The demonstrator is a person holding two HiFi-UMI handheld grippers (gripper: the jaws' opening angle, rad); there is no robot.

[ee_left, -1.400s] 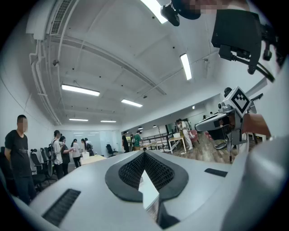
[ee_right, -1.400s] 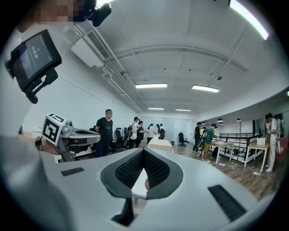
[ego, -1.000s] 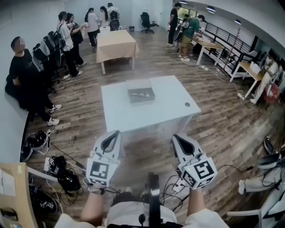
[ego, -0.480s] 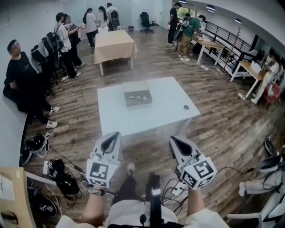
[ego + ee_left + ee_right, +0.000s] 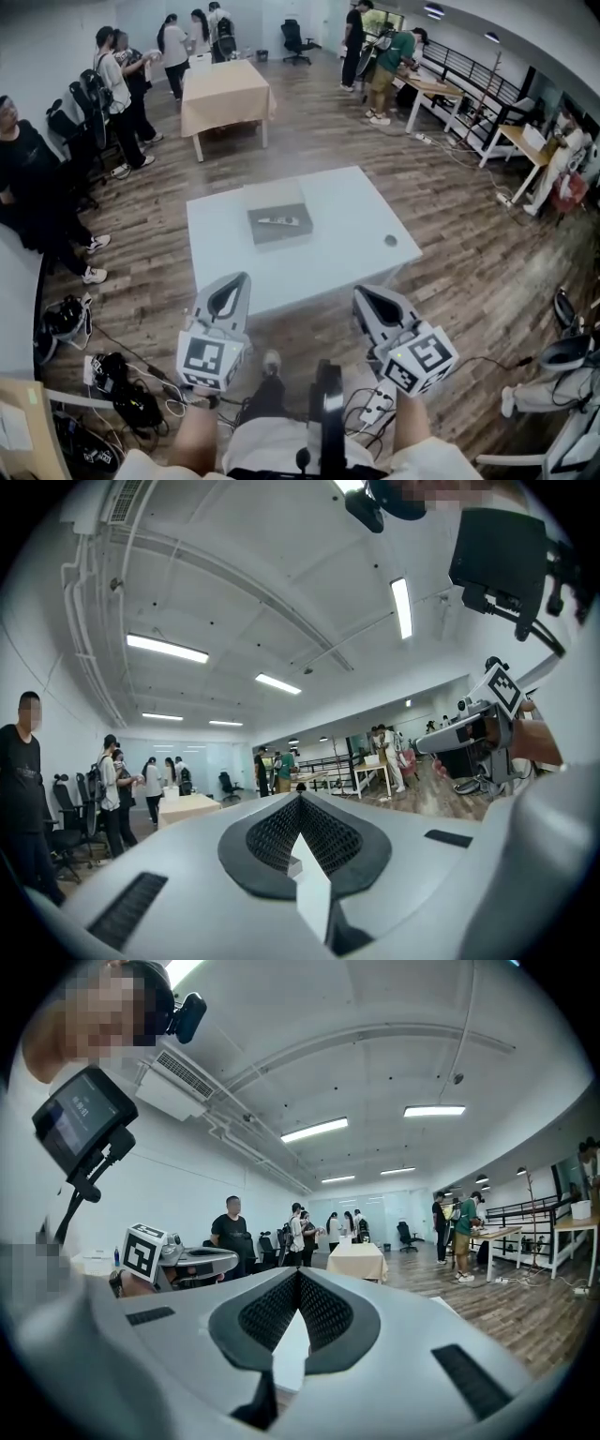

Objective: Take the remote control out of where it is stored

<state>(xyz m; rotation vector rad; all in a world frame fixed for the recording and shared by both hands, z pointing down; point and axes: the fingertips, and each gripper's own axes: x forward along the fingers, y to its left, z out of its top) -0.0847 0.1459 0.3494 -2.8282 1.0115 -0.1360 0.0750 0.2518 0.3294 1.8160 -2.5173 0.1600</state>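
Currently both tools are held level over the floor, well short of the white tabletop [image 5: 342,220].

Left tool [image 5: 242,278]: its own view shows the jaws meeting at the tips, with nothing gripped. Right tool [image 5: 360,292]: same reading, pads closed together and empty. A pale wedge shows in the gap behind each pair of pads; I cannot tell what surface it is.

Remote control [image 5: 279,221]: only a small, pale, elongated shape in the head view, lying inside a shallow grey box [image 5: 292,235] near the middle of the tabletop. Buttons and orientation are too small to make out. Neither gripper view shows the box or the remote; the tool bodies block the lower field.

A small dark round spot [image 5: 390,240] sits near the tabletop's right edge; what it is I cannot tell.

Background: a beige-covered table [image 5: 225,89] stands beyond, and people [image 5: 112,89] stand along the left wall. Cables [image 5: 131,394] lie on the floor at lower left, partly cut off by the frame.
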